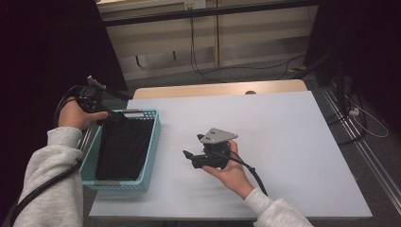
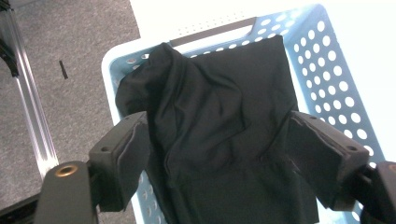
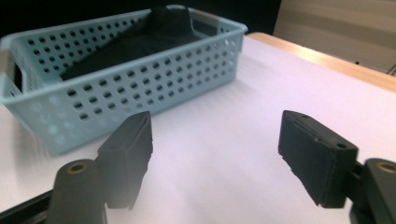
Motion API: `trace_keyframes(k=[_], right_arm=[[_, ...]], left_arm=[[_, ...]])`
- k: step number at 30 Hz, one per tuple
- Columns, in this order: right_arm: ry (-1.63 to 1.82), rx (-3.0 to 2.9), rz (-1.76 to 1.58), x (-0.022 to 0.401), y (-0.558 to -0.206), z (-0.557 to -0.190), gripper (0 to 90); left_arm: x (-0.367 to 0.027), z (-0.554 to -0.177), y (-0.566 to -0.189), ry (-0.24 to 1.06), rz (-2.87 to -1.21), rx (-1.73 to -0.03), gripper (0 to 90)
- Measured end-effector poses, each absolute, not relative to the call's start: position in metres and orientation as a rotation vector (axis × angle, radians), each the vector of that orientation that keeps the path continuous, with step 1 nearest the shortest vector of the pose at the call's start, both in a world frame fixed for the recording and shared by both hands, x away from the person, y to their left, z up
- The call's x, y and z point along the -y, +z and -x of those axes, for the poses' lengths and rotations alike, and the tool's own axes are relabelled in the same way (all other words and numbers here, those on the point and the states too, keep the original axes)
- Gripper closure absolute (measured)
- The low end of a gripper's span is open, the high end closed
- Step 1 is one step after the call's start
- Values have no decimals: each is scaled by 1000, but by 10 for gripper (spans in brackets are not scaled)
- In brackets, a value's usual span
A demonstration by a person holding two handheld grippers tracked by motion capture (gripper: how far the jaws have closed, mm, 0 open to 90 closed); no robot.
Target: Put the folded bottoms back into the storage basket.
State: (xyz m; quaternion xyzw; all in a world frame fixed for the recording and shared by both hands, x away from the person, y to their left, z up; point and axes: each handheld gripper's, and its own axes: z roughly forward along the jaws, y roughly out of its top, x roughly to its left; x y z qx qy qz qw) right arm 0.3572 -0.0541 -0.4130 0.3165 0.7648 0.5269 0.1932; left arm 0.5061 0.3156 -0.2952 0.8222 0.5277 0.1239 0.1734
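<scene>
From the high view, the folded black garment [image 1: 122, 146] is already lying inside the blue basket [image 1: 152, 147] at the tabletop's [image 1: 283, 142] left edge, with the left tongs [image 1: 105, 113] hovering at its far end and the right tongs [image 1: 188, 156] well apart over bare surface. In the left gripper view, the left tongs [image 2: 218, 144] are standing released above the cloth, one corner bunching against the rim. In the right gripper view, the right tongs [image 3: 215, 154] are gaping empty, so the stowing is looking nearly done, with nothing blocking.

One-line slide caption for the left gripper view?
Open left gripper poised over folded black cloth lying in the light-blue perforated basket, jaws apart on either side, not pressing it.
</scene>
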Motion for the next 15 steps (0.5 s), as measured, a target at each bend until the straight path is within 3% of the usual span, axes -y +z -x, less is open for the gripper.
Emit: trace_keyframes(k=[15], right_arm=[[1356,-2202,-958,95,-434,-357,233]], left_arm=[[-312,-498,-315,337,-2321,-1472,191]])
